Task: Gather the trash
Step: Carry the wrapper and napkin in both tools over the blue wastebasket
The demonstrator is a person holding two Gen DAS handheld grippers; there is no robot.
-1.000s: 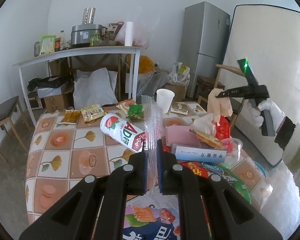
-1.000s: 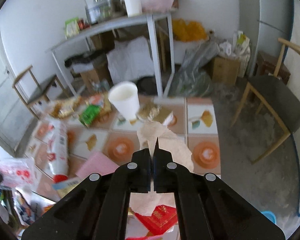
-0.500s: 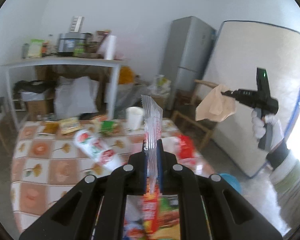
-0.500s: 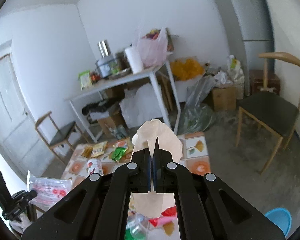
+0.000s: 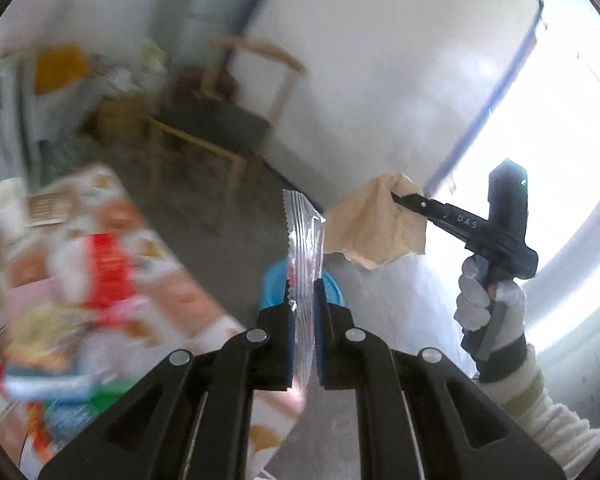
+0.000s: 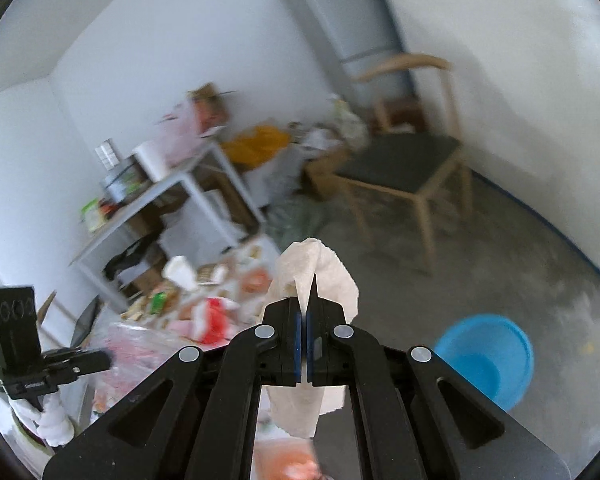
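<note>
My left gripper is shut on a clear plastic wrapper that stands up between the jaws. Behind it a blue bucket shows on the floor. My right gripper is shut on a crumpled beige paper napkin; it also shows in the left wrist view holding the napkin to the right of the wrapper. In the right wrist view the blue bucket stands on the floor, low and to the right of the napkin.
The table with its patterned cloth carries several packets and wrappers, blurred, at the left. A wooden chair stands on the concrete floor beyond the bucket. A white mattress leans on the wall. A white shelf table stands behind.
Both grippers have swung right, away from the table toward the floor, still holding the wrapper and napkin. The blue bucket has come into view below them.
</note>
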